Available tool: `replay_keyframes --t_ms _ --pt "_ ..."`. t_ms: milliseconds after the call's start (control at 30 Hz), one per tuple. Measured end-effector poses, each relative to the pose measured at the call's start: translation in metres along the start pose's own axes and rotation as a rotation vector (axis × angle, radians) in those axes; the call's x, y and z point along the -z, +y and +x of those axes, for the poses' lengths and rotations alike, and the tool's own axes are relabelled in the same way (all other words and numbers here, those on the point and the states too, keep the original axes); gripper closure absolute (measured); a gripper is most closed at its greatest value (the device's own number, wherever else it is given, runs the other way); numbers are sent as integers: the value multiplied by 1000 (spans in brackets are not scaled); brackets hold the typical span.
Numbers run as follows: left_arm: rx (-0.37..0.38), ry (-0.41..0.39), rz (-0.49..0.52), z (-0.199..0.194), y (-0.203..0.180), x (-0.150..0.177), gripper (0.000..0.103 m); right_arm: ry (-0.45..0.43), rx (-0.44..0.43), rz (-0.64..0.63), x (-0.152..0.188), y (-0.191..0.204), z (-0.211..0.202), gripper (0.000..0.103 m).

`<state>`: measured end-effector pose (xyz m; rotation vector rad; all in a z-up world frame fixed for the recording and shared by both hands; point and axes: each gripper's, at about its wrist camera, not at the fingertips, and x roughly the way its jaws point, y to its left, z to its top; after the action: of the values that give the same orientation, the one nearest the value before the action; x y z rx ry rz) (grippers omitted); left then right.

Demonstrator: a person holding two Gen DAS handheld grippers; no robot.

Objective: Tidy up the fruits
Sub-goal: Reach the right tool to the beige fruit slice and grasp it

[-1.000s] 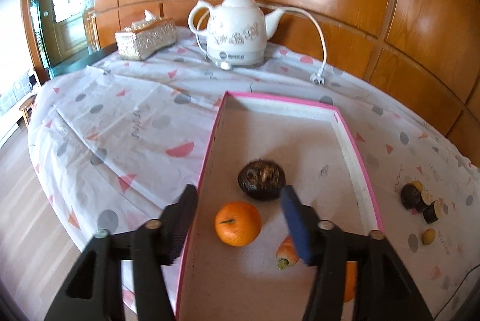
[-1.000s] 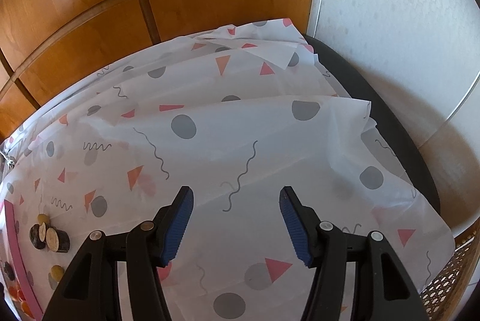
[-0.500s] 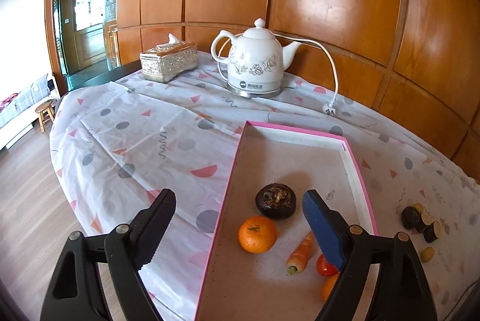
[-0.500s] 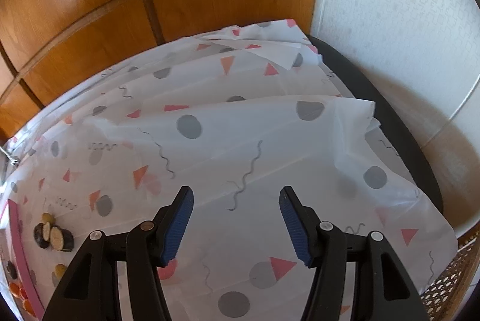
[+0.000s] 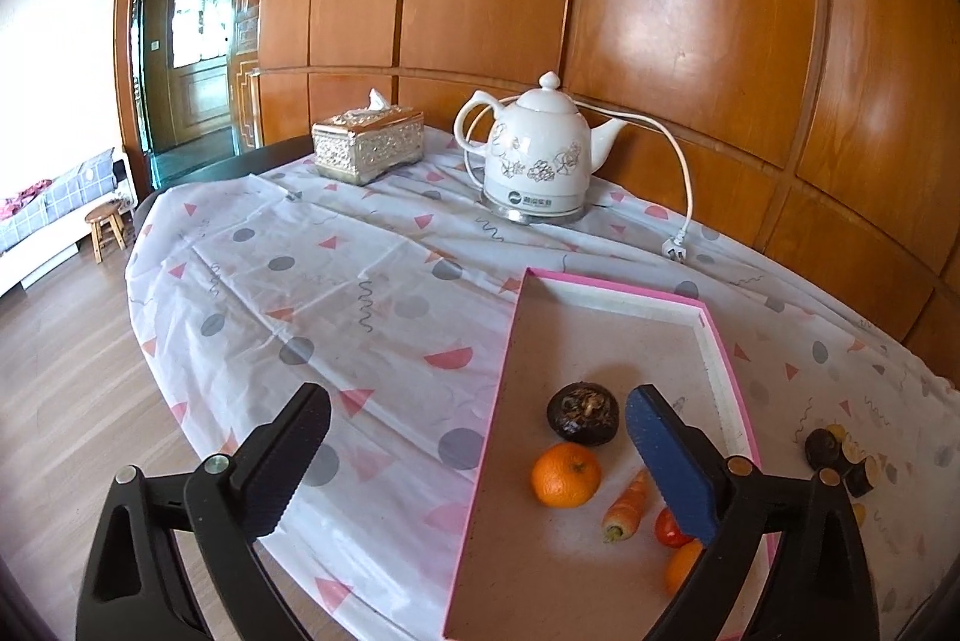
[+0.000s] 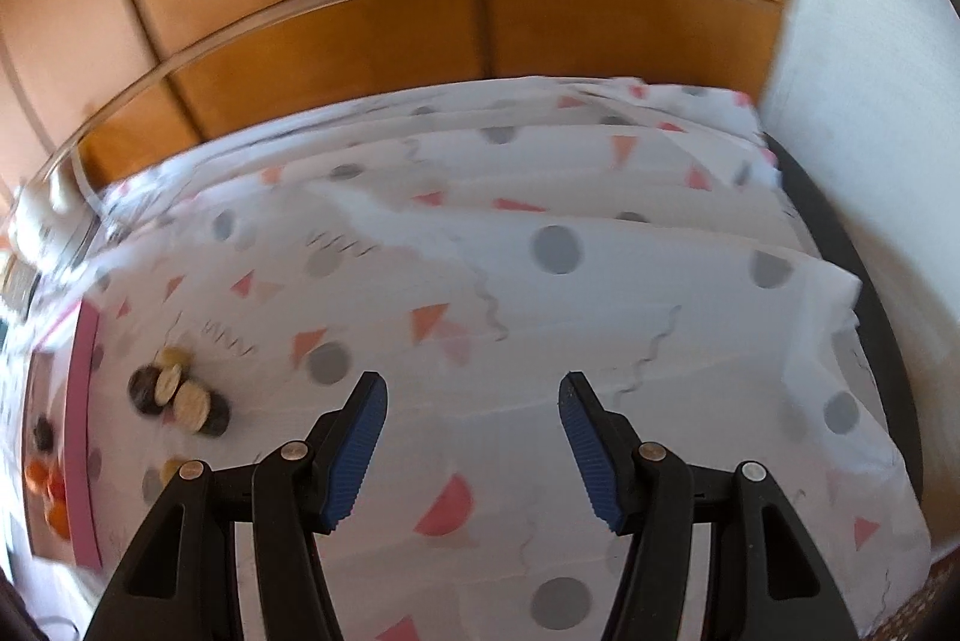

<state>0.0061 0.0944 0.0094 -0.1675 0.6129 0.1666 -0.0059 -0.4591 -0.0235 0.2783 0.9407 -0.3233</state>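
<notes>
Left wrist view: round table under a white tablecloth (image 5: 372, 281) with grey dots and pink triangles, against wooden wall panels. On the cloth a pink-rimmed tray (image 5: 606, 290), at right of centre. Behind it a white kettle (image 5: 537, 161) with its cord, and beside that a silver tissue box (image 5: 369, 149).

Nearer the lens, the left gripper (image 5: 477, 401): released, jaws just opened wide, holding nothing. One second ago stood narrower, with the orange (image 5: 565, 473) lying between the pads. Now one finger hangs over the bare cloth outside the tray, the other over the tray floor, and the orange rests free on the tray below them. Looks also from further back than before, with more of the cloth and floor showing.

In the tray, near together: a dark round fruit (image 5: 582, 413) just behind the orange, a small carrot (image 5: 627, 506) to its right, then a red fruit (image 5: 669, 527) and a second orange fruit (image 5: 681, 566), both partly hidden by the finger. Outside the tray, on the cloth at right, some dark cut pieces (image 5: 837, 452).

Right wrist view: blurred. Right gripper (image 6: 474, 389) half apart over the cloth, gripping nothing, same gap as one second ago. Cut pieces and pink tray edge now further in from the left border than before.
</notes>
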Motion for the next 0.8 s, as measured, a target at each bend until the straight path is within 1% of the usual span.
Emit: replay_keyframes --t_ms 100,200,433,567,800 --pt "-4 12 -25 2 8 2 4 11 -14 -76 5 17 2 42" --pt "-12 21 -45 4 15 3 4 35 -6 -132 10 30 7 42" --pt "-11 54 -93 10 24 6 3 84 -15 -178 17 44 12 42" --pt "-17 69 -103 13 27 8 3 98 -44 -208 22 61 12 42" --pt "-25 78 -126 17 34 9 3 105 -125 -241 28 98 14 42"
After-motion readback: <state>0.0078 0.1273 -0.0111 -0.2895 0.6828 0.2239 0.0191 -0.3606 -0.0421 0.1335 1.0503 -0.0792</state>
